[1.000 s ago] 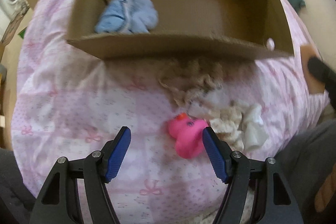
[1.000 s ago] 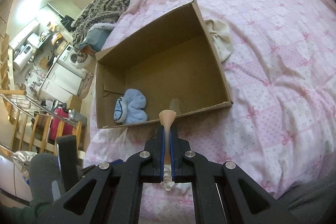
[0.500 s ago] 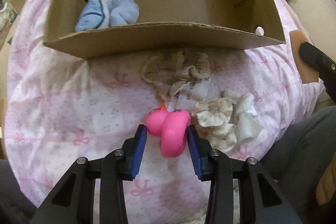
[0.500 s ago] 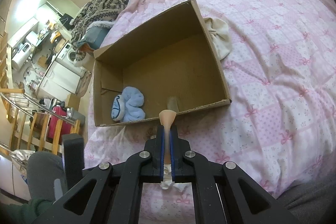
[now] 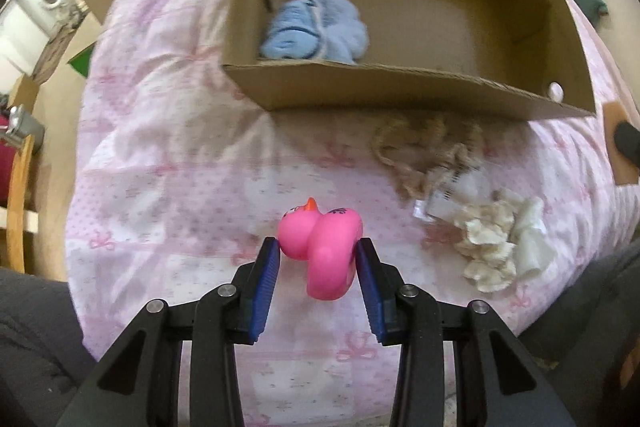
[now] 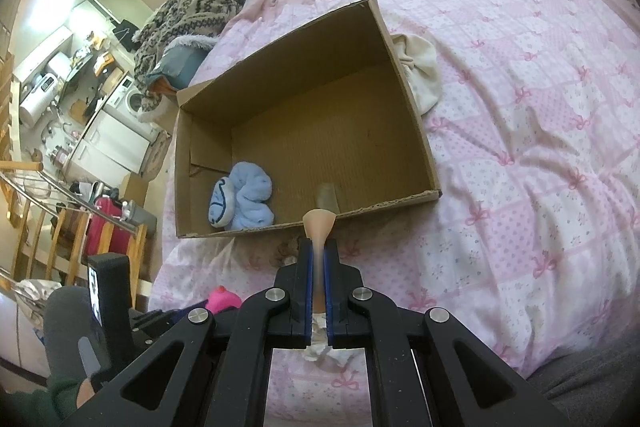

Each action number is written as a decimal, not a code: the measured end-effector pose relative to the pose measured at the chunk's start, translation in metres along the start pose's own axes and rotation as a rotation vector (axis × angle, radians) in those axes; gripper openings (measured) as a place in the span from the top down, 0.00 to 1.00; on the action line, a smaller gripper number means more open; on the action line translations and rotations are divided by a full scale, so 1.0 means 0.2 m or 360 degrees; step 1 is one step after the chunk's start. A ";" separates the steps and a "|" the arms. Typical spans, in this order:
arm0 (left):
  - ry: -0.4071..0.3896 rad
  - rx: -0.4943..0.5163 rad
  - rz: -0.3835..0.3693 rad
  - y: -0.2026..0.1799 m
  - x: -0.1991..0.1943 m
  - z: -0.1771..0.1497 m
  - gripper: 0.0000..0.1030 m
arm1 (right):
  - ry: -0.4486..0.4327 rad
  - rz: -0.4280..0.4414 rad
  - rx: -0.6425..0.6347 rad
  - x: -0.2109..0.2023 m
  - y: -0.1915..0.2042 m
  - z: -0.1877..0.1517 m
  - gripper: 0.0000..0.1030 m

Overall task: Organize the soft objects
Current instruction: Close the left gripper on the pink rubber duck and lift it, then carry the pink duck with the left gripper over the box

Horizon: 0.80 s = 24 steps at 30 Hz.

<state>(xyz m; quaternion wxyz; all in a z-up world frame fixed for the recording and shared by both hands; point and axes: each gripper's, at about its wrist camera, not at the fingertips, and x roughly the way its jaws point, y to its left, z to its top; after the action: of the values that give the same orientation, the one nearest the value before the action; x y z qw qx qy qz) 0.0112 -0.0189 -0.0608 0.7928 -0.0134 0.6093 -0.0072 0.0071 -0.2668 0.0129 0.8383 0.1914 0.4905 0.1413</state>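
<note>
Two black grippers with blue pads are seen over a pink patchwork quilt (image 5: 168, 163) printed with bows. At the lower centre of the left wrist view, the left gripper (image 5: 318, 259) is clamped on a pink rubber duck with an orange beak (image 5: 324, 247) — both pads are pressed against the toy's sides, and the duck appears raised slightly off the quilt, though contact cannot be ruled out. An open brown cardboard box (image 5: 400, 91) is placed across the upper part of that frame, and a light blue fluffy cloth bundle (image 5: 316, 33) is held in its near left corner. Just below the box's front wall, right of centre, a beige lacy fabric piece (image 5: 420, 151) is spread on the quilt; a crumpled cream and white cloth pile (image 5: 500, 243) is found lower right of it.

In the right wrist view, the right gripper (image 6: 319, 247) is closed on a thin flesh-coloured pad (image 6: 318, 223) — its flared edge is shown sticking out past the fingertips at the frame's centre, in front of the box's near rim. A cream cloth (image 6: 420, 71) is tucked against the box's outer right wall.
</note>
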 end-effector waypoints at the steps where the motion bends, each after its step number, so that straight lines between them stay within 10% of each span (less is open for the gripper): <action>1: -0.0004 -0.0013 0.0008 0.01 0.00 0.00 0.65 | -0.0001 0.0000 0.0000 0.00 0.00 0.00 0.94; 24: -0.0412 -0.0121 0.0050 0.14 -0.45 0.15 0.66 | -0.0115 0.0118 -0.0057 -0.12 0.07 0.08 0.94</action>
<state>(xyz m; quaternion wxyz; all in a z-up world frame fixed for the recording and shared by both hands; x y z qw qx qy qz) 0.0162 0.0123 0.0323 0.8637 -0.0346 0.5020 0.0300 0.0083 -0.2668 0.0450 0.8530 0.1994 0.4499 0.1739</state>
